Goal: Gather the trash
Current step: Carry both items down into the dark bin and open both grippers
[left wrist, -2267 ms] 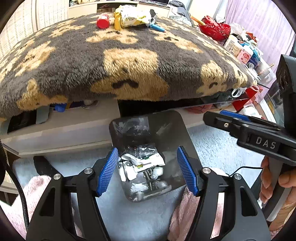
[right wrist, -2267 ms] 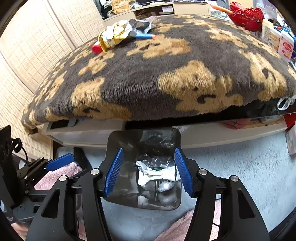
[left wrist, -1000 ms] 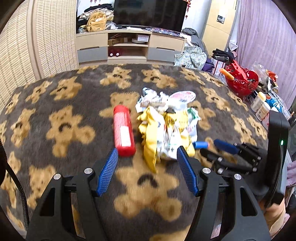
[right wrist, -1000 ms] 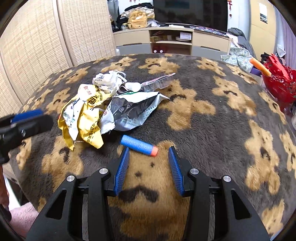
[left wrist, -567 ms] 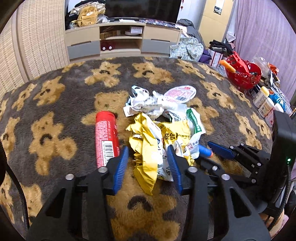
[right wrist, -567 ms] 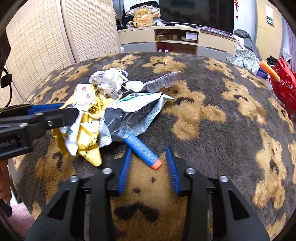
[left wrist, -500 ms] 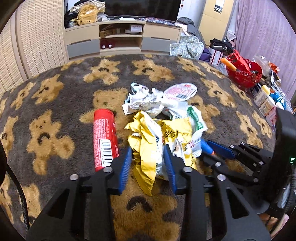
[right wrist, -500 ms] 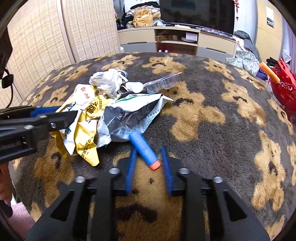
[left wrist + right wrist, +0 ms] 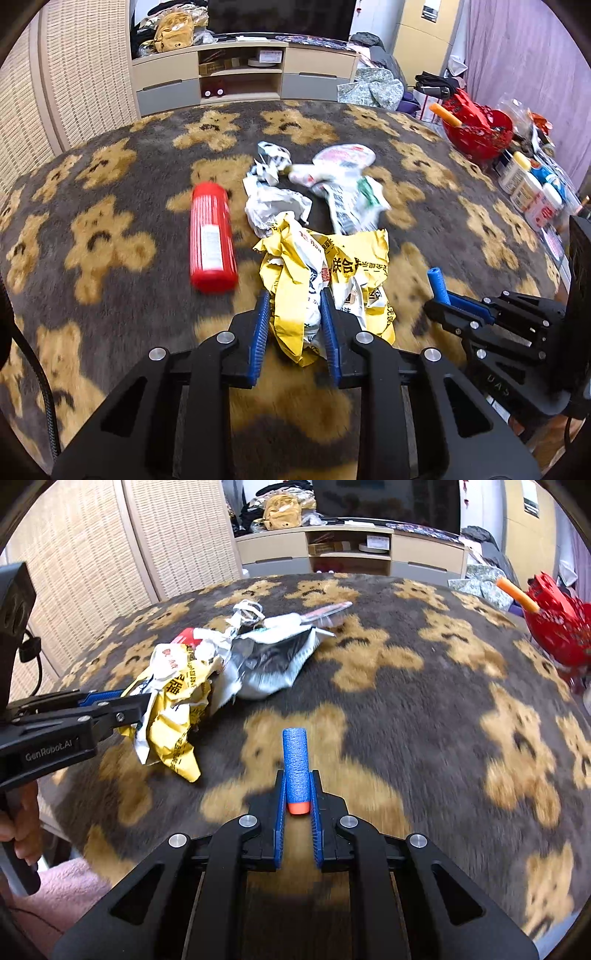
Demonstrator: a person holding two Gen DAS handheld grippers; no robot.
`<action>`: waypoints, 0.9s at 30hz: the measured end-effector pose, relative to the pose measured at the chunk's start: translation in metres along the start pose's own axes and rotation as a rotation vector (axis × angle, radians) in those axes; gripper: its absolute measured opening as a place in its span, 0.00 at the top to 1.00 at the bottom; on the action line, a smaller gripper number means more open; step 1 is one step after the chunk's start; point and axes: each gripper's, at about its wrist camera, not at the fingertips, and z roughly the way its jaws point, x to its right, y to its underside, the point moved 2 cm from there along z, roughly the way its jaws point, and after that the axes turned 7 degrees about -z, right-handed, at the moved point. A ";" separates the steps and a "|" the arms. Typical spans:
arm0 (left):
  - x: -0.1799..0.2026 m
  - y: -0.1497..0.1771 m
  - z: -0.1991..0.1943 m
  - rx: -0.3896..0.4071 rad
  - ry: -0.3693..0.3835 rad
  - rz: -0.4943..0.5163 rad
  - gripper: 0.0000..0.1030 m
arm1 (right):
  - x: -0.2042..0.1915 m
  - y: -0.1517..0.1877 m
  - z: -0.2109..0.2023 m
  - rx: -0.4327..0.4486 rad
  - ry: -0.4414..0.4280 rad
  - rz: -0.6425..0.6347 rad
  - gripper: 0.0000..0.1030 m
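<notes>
A: Left wrist view, stock on the bear-print blanket (image 9: 110, 236)?

B: One left gripper (image 9: 293, 325), jaws closing, blue pads pinching one crumpled yellow wrapper (image 9: 295, 280) directly ahead of it. One red can (image 9: 212, 240) lying ahead to its left, apart from the fingers. Two white wrappers (image 9: 275, 205) beyond the yellow one. One right gripper (image 9: 443, 301) off to its right.

A: Right wrist view?

B: One right gripper (image 9: 298, 801), pads pressed together on one blue foam dart (image 9: 295, 764), orange tip nearest the camera, blue end sticking out forward. One silver-lined bag (image 9: 269, 661) ahead to its left. One red basket (image 9: 557, 627) far right.
</notes>
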 end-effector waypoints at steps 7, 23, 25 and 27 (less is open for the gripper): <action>0.007 0.041 -0.038 0.001 0.026 -0.005 0.76 | -0.013 0.027 -0.033 -0.001 -0.020 0.038 0.87; 0.013 0.148 -0.120 0.046 0.062 -0.033 0.75 | -0.052 0.100 -0.104 -0.003 -0.040 0.077 0.87; 0.014 0.158 -0.121 0.040 0.068 -0.034 0.75 | -0.052 0.111 -0.107 -0.011 -0.038 0.084 0.87; 0.014 0.170 -0.120 0.028 0.067 -0.037 0.75 | -0.052 0.121 -0.108 -0.022 -0.042 0.098 0.87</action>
